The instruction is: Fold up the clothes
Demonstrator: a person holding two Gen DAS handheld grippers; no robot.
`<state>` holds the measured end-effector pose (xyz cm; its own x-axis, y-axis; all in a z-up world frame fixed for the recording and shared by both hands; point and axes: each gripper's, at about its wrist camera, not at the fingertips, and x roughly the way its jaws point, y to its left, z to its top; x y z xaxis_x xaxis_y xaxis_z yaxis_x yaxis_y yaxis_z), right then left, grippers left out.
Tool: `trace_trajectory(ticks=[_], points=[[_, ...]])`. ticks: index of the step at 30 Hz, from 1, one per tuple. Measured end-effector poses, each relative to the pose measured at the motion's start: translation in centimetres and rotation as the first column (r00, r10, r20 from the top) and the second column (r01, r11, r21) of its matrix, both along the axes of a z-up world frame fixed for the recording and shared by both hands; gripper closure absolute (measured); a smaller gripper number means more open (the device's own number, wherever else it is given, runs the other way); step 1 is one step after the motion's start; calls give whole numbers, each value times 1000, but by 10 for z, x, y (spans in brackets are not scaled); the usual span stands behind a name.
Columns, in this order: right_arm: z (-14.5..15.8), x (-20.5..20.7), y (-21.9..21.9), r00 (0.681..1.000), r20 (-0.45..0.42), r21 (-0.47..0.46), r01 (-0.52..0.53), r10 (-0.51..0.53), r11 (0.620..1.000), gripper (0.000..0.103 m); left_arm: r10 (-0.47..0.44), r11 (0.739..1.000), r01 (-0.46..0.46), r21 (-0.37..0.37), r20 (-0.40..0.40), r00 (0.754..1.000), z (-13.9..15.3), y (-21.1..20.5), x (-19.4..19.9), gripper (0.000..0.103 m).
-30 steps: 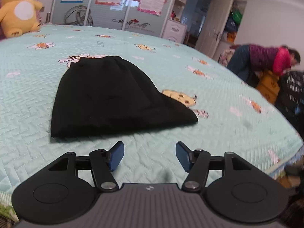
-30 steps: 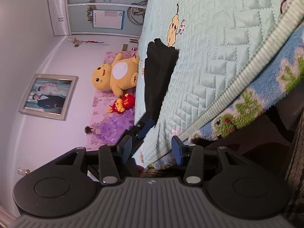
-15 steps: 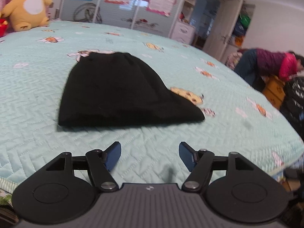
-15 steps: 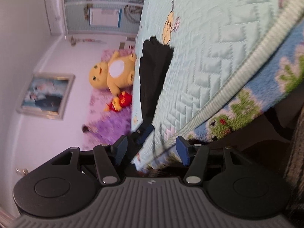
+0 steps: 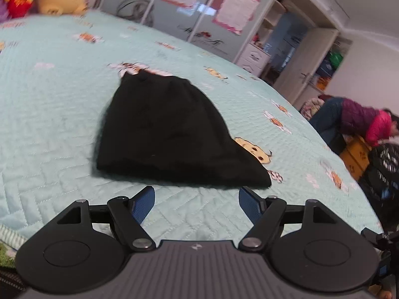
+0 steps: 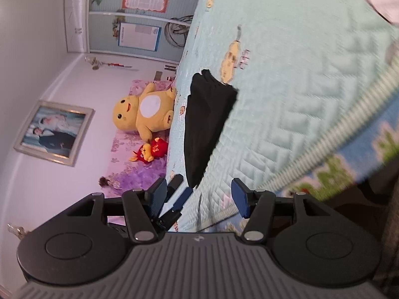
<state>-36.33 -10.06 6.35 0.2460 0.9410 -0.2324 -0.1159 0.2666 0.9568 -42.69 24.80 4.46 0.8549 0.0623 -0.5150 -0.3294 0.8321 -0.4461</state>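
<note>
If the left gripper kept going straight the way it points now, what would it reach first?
Probably the near hem of the black garment, just ahead of the left gripper, whose opening jaws hold nothing. The quilted bedspread might come first; depth is unclear.

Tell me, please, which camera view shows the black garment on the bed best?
The left wrist view: the black garment lies spread flat on the quilt, its whole outline visible. The right wrist view shows the garment only edge-on and foreshortened, as a narrow dark strip.

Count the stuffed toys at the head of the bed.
2. A big yellow plush sits against the purple floral bedding, and a small red and yellow plush lies right beside it. Others may be hidden outside these views.
</note>
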Motion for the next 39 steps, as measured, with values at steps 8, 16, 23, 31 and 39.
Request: trace_trajectory(ticks=[8, 16, 23, 31, 39], points=[[52, 19, 38, 977, 212, -202, 18, 26, 979, 40, 154, 978, -149, -145, 23, 988, 1, 45, -20, 19], [28, 71, 69, 994, 109, -205, 47, -25, 978, 40, 217, 861, -166, -481, 51, 975, -25, 84, -30, 16], [-4, 100, 108, 999, 18, -288, 48, -44, 957, 40, 210, 757, -124, -642, 58, 976, -32, 86, -13, 0], [-11, 122, 144, 998, 36, -275, 62, -54, 960, 35, 282, 694, -207, -689, -4, 959, -30, 81, 4, 0], [-14, 128, 145, 997, 60, -215, 59, -48, 975, 36, 311, 744, -196, -639, 71, 948, -30, 74, 6, 0]])
